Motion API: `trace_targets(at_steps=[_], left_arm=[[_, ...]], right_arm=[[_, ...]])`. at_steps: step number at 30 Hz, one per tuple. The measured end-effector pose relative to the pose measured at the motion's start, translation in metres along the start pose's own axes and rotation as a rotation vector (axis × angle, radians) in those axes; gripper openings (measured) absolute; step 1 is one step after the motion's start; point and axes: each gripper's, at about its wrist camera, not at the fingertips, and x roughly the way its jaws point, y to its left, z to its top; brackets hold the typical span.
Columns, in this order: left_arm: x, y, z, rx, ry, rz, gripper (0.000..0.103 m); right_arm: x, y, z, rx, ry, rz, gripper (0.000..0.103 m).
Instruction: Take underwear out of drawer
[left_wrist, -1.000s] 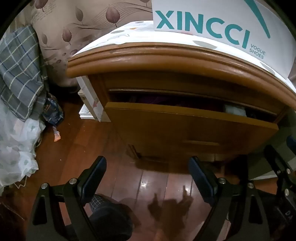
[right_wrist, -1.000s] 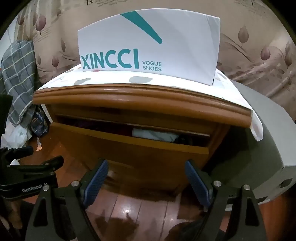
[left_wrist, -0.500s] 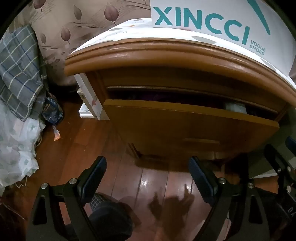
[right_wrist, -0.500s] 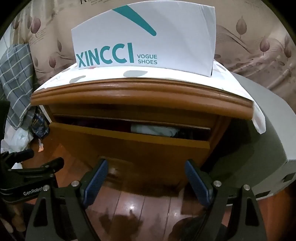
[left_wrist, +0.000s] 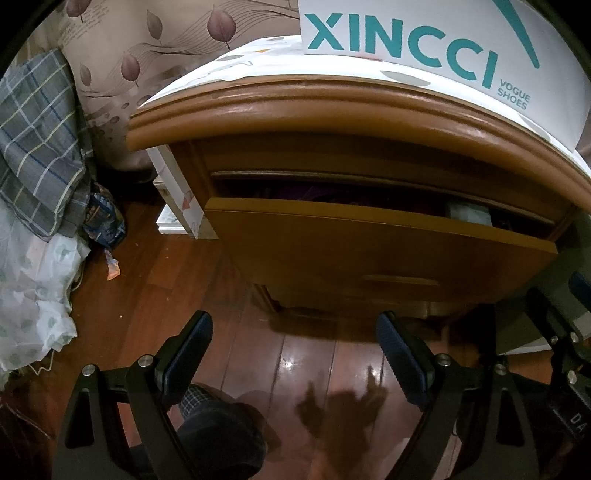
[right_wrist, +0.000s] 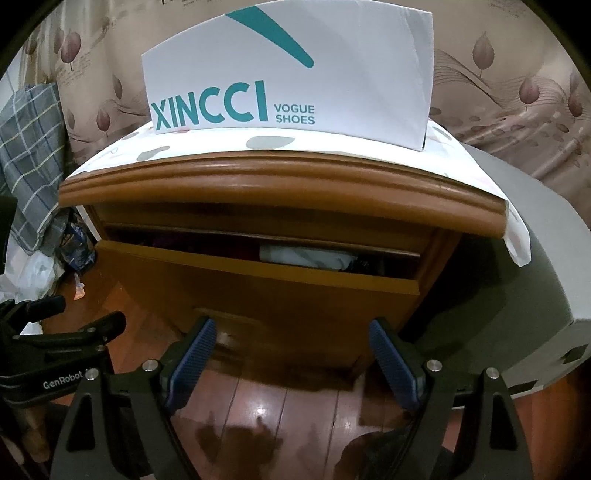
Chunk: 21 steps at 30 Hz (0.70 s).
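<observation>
A wooden nightstand has its drawer (left_wrist: 369, 251) (right_wrist: 258, 295) pulled partly out. Through the gap I see white cloth (right_wrist: 306, 256) (left_wrist: 469, 212) at the right and dark purple cloth (left_wrist: 310, 192) at the left; which piece is underwear I cannot tell. My left gripper (left_wrist: 295, 332) is open and empty, low over the floor in front of the drawer. My right gripper (right_wrist: 291, 336) is open and empty, close in front of the drawer face near its handle (right_wrist: 221, 314). The left gripper also shows in the right wrist view (right_wrist: 66, 332).
A white XINCCI shoe box (right_wrist: 288, 70) stands on the nightstand's cloth-covered top. A plaid cloth (left_wrist: 33, 147) and white bedding (left_wrist: 29, 288) lie at the left. A grey box (right_wrist: 535, 277) stands to the right. Wooden floor (left_wrist: 295, 369) lies below.
Both grippers have moved a little closer to the nightstand; the right one now sits nearer the drawer face. The drawer has not moved.
</observation>
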Motion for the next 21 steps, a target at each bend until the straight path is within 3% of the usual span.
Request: trace_targets(at_steps=[21], left_arm=[[0.0004, 0.002, 0.0016, -0.003, 0.007, -0.006, 0.088]], right_arm=[[0.0011, 0.0013, -0.001, -0.01, 0.003, -0.004, 0.087]])
